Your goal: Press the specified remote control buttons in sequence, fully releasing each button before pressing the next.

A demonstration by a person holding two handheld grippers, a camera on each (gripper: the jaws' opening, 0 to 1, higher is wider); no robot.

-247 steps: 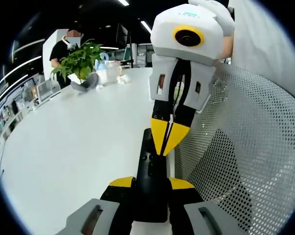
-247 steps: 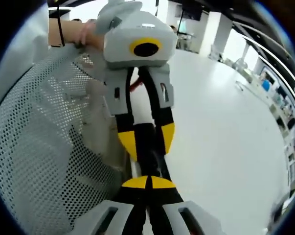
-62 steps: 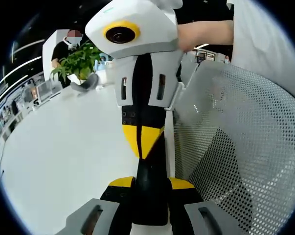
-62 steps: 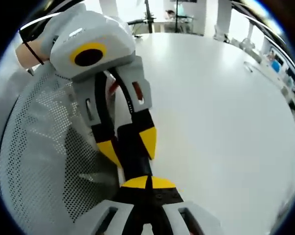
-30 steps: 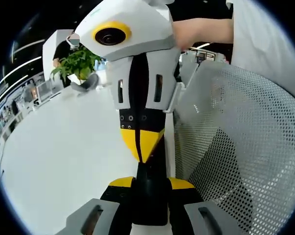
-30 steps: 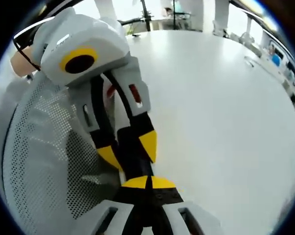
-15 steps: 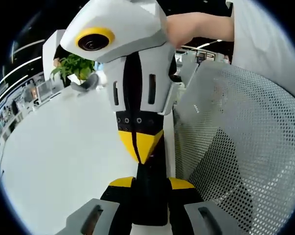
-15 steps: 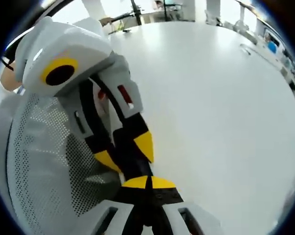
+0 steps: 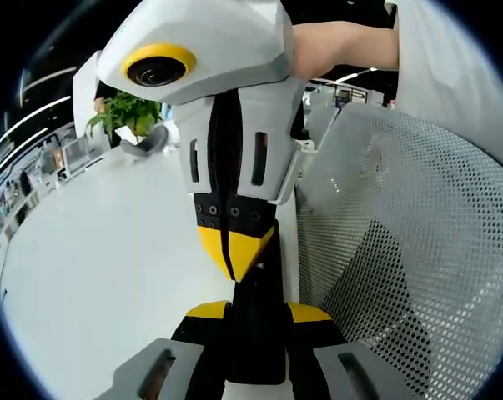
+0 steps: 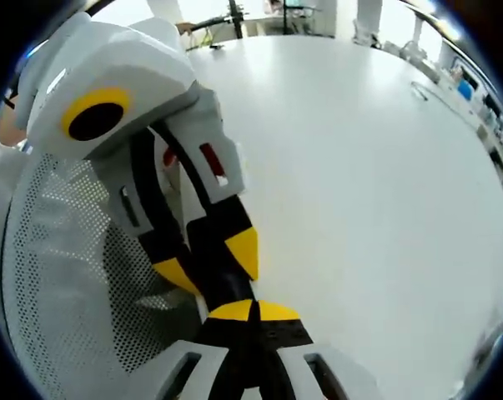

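A black remote control (image 9: pixel 256 350) lies lengthwise between my left gripper's (image 9: pixel 258 313) yellow-tipped jaws, which are shut on its sides. My right gripper (image 9: pixel 234 255) comes down from above with its yellow tips together, resting on the remote's top face just ahead of the left jaws. In the right gripper view, my right gripper (image 10: pixel 251 312) is shut at the bottom, its tips on the remote (image 10: pixel 226 288). The left gripper (image 10: pixel 211 265) reaches in from the upper left and clamps that remote. The buttons are hidden under the jaws.
A white round table (image 9: pixel 101 250) spreads out below and to the left. A white mesh chair back (image 9: pixel 418 250) stands close on the right; the chair back (image 10: pixel 59 275) fills the left of the right gripper view. A potted plant (image 9: pixel 128 107) sits far back. A hand (image 9: pixel 343 43) holds the right gripper.
The right gripper has slid along the remote toward the left jaws since 8 s ago and loomed larger in the last second. The left gripper still holds the remote.
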